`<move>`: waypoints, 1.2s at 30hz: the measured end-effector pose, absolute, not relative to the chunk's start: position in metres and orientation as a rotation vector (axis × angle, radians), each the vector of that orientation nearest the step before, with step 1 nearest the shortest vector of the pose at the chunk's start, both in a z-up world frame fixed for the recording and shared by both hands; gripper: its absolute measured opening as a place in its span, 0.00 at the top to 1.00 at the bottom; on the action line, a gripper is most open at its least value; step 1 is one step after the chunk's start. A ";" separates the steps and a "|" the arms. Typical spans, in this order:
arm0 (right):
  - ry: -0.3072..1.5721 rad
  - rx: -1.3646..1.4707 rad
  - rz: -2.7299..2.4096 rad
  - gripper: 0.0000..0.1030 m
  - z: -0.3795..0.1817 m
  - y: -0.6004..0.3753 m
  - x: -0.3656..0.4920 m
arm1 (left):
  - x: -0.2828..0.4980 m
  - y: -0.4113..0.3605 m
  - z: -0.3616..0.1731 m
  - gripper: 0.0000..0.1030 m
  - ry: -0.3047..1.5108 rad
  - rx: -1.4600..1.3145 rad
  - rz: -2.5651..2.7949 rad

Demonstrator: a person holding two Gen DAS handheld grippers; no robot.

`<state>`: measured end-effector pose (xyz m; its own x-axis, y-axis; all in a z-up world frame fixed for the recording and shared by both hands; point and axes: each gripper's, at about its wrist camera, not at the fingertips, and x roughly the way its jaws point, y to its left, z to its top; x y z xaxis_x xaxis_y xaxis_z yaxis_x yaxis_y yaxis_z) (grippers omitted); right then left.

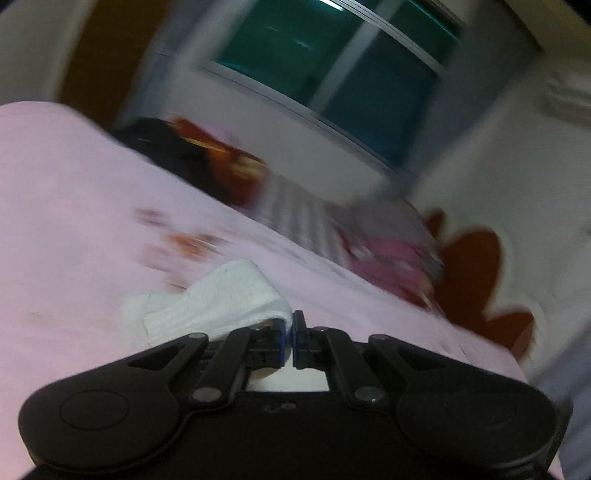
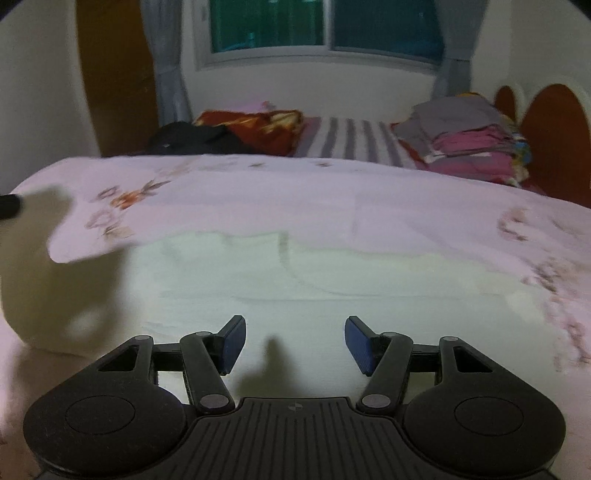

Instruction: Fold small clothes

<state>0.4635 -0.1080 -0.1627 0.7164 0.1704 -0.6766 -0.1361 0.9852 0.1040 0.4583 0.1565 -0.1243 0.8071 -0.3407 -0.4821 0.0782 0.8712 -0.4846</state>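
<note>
A white garment (image 2: 295, 288) lies spread flat on the pink flowered bedsheet (image 2: 332, 192) in the right wrist view. My right gripper (image 2: 295, 343) is open and empty, low over its near part. In the left wrist view my left gripper (image 1: 290, 332) is shut on a fold of the white garment (image 1: 221, 295), which bunches up to the left of the fingers above the pink sheet (image 1: 74, 203). The left wrist view is tilted and blurred.
At the far side of the bed are a stack of folded clothes (image 2: 472, 144), a striped cloth (image 2: 351, 144), a red patterned cloth (image 2: 258, 125) and a black item (image 2: 192, 142). A window (image 2: 325, 26) and a brown headboard (image 2: 554, 129) stand behind.
</note>
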 end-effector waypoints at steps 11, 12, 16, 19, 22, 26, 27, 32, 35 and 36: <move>0.770 0.111 0.066 0.41 -0.160 -0.195 0.436 | 0.470 0.024 -0.197 0.67 0.832 -0.284 -0.419; 0.773 0.131 0.078 0.41 -0.161 -0.198 0.433 | 0.468 0.023 -0.197 0.47 0.827 -0.265 -0.407; 0.791 0.208 0.125 0.41 -0.163 -0.197 0.435 | 0.445 0.036 -0.183 0.25 0.759 -0.196 -0.347; 0.780 0.196 0.169 0.41 -0.161 -0.182 0.438 | 0.432 0.056 -0.178 0.25 0.751 -0.185 -0.292; 0.775 0.173 0.231 0.41 -0.159 -0.164 0.437 | 0.420 0.080 -0.177 0.25 0.755 -0.180 -0.201; 0.776 0.124 0.322 0.41 -0.160 -0.130 0.431 | 0.414 0.098 -0.188 0.26 0.788 -0.173 -0.128; 0.777 0.093 0.342 0.41 -0.163 -0.122 0.431 | 0.413 0.101 -0.191 0.26 0.796 -0.175 -0.118; 0.768 -0.116 0.352 0.41 -0.183 -0.081 0.431 | 0.414 0.107 -0.201 0.30 0.825 -0.158 -0.081; 0.750 -0.112 0.347 0.42 -0.185 -0.078 0.437 | 0.415 0.107 -0.206 0.30 0.815 -0.137 -0.067; 0.742 -0.110 0.342 0.62 -0.185 -0.077 0.437 | 0.416 0.107 -0.206 0.30 0.812 -0.136 -0.062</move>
